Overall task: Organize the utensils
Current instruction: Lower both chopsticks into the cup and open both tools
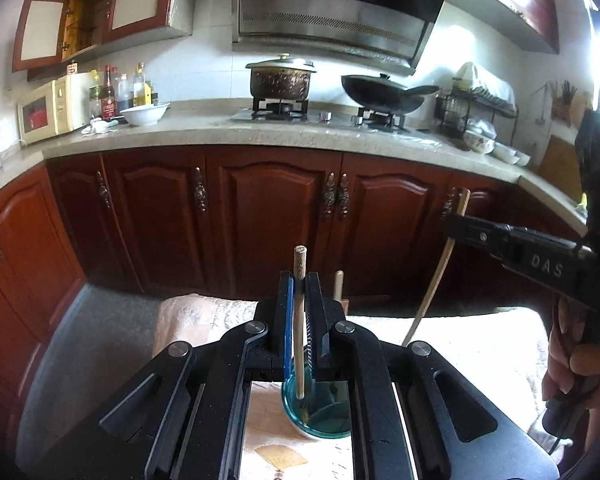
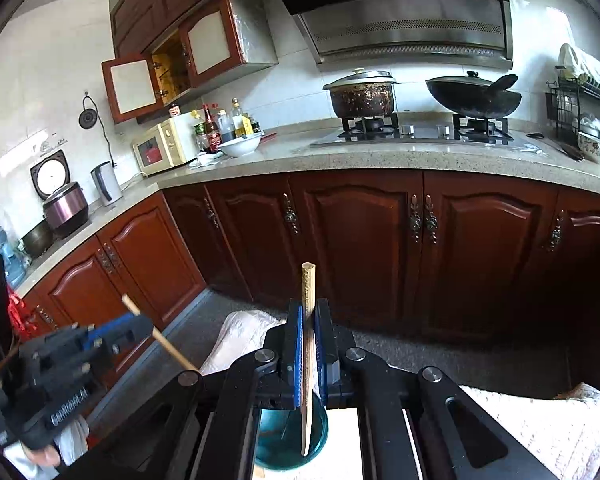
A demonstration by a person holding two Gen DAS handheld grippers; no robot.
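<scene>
While the two wooden chopsticks are kept apart, one is clamped in each gripper. The first chopstick point(image 1: 299, 320) is pinched upright between the closed jaws of the left gripper point(image 1: 299, 300); its blunt upper end stands clear above the fingertips and its lower end is seen through the gap below, over a teal glass cup point(image 1: 316, 412). Whether that tip touches the inside of the cup cannot be told. The second chopstick point(image 2: 308, 344) is held the same way by the right gripper point(image 2: 308, 320), its jaws closed narrowly on the shaft and its lower end reaching into the mouth of the same cup point(image 2: 288, 444). In the left wrist view this second chopstick point(image 1: 440, 264) is seen as a long pale stick slanting down from the right gripper point(image 1: 458, 222), which is gripped by a hand point(image 1: 572, 368) at the frame's right edge. The cup is set on a table covered with a pale patterned cloth point(image 1: 204, 316). A wooden peg point(image 1: 339, 286) is seen just behind the left gripper's fingers. Beyond the table, dark red cabinet doors point(image 1: 276, 216) are ranged under a speckled stone counter point(image 1: 204, 132), on which a lidded pot point(image 1: 281, 78) and a black wok point(image 1: 386, 94) are set on the stove.
</scene>
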